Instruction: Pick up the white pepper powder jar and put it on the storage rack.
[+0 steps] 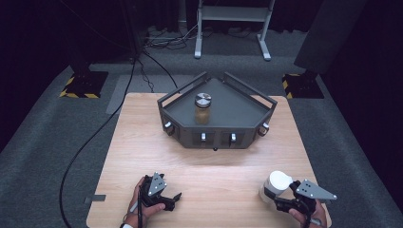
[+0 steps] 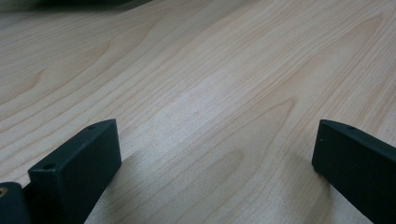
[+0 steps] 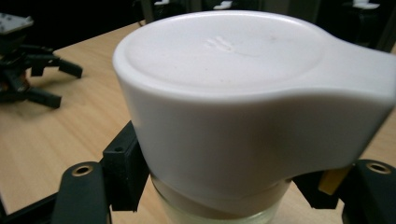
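A bottle with a wide white cap point(image 1: 277, 182) stands tilted at the table's near right corner. My right gripper point(image 1: 272, 196) is shut on its neck just under the cap. In the right gripper view the cap point(image 3: 233, 93) looms close, and the black jaws of my right gripper point(image 3: 219, 186) press on the clear body below it from both sides. My left gripper point(image 1: 174, 201) rests low over the table at the near left. It is open, and in the left gripper view only bare wood lies between the jaws of my left gripper point(image 2: 215, 135).
A dark angular tray point(image 1: 237, 102) sits at the far middle of the wooden table point(image 1: 142, 142), holding an amber jar with a silver lid point(image 1: 203, 108). A black cable point(image 1: 90, 142) runs over the grey floor on the left. A white stand point(image 1: 233, 28) is behind.
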Available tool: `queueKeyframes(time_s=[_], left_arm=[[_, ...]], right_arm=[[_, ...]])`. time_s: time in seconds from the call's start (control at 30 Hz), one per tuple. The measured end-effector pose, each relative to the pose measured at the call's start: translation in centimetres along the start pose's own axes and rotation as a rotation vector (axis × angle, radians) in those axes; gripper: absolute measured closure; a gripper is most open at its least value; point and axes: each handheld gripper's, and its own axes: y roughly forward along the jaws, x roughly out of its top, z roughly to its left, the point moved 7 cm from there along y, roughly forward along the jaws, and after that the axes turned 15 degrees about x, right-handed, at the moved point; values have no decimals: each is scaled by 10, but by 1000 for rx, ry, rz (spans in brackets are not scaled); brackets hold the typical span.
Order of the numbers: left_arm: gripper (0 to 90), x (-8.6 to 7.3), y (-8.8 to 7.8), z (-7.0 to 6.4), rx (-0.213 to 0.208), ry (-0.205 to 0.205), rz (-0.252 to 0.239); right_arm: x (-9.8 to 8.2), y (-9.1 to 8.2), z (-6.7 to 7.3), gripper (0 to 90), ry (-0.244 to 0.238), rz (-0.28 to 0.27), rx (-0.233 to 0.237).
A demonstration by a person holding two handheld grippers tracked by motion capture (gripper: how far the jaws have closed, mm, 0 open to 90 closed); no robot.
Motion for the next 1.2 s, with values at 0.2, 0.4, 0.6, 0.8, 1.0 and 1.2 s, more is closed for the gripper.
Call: queueKeyframes(time_s=[0.2,0.4,0.6,0.8,1.0,1.2], left_arm=[[11,0,0,0,-3,2,0],[11,0,0,0,-4,3,0],[11,0,0,0,-4,2,0],[10,0,0,1,-6,4,0],[11,0,0,1,-6,5,-1],[11,0,0,0,-6,5,0]], right_arm=[[22,8,-1,299,17,-21,-80],[45,17,-5,299,-6,-40,-124],[73,25,-11,300,-17,-62,-135],[98,38,-13,300,0,-83,-143],[128,54,-14,300,-1,-95,-146],[158,73,-15,300,-27,-97,-155]])
